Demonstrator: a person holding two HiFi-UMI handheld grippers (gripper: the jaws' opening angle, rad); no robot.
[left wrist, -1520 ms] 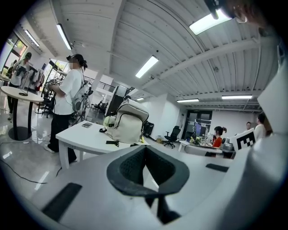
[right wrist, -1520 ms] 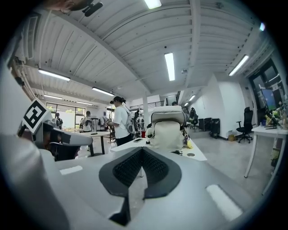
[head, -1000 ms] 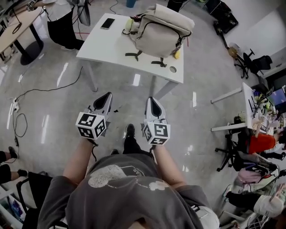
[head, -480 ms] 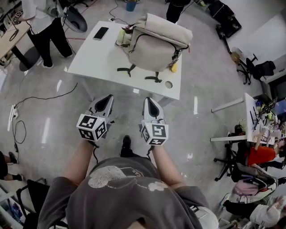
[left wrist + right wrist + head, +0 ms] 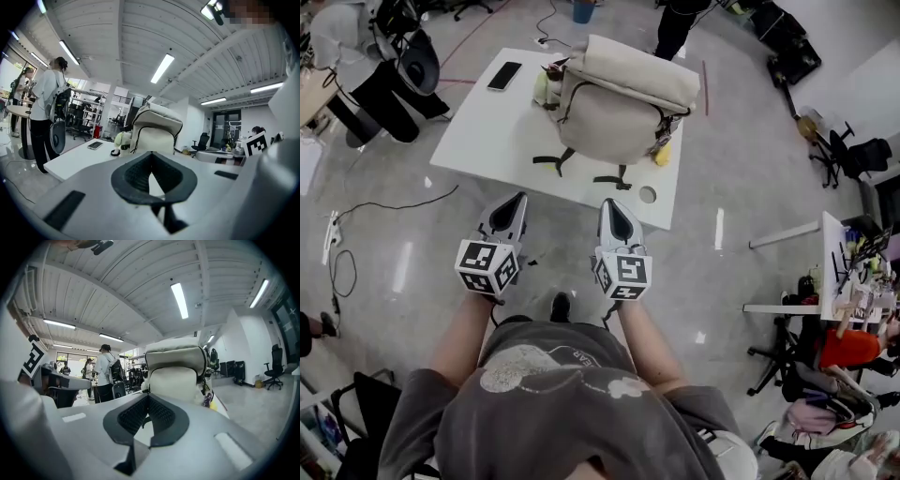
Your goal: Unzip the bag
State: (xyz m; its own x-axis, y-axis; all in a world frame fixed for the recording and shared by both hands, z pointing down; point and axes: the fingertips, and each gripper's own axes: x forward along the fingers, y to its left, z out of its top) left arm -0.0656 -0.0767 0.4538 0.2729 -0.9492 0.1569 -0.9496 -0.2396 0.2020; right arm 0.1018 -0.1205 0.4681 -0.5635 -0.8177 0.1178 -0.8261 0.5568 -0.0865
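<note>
A beige backpack (image 5: 621, 111) with dark zip lines and black straps stands upright on a white table (image 5: 497, 141). It also shows ahead in the left gripper view (image 5: 154, 129) and in the right gripper view (image 5: 176, 369). My left gripper (image 5: 510, 208) and right gripper (image 5: 617, 214) are held side by side in front of me, just short of the table's near edge, both pointing at the bag. Both are shut with nothing between the jaws. Neither touches the bag.
A black phone (image 5: 504, 75) lies on the table's far left. A yellow-green soft toy (image 5: 546, 84) sits left of the bag, a small yellow thing (image 5: 662, 155) at its right. A person (image 5: 47, 110) stands at a desk on the left. Cables (image 5: 356, 211) run over the floor; office chairs (image 5: 853, 155) stand right.
Both grippers and I have come closer to the table; the bag and table sit lower and larger in the head view. The jaws stayed shut.
</note>
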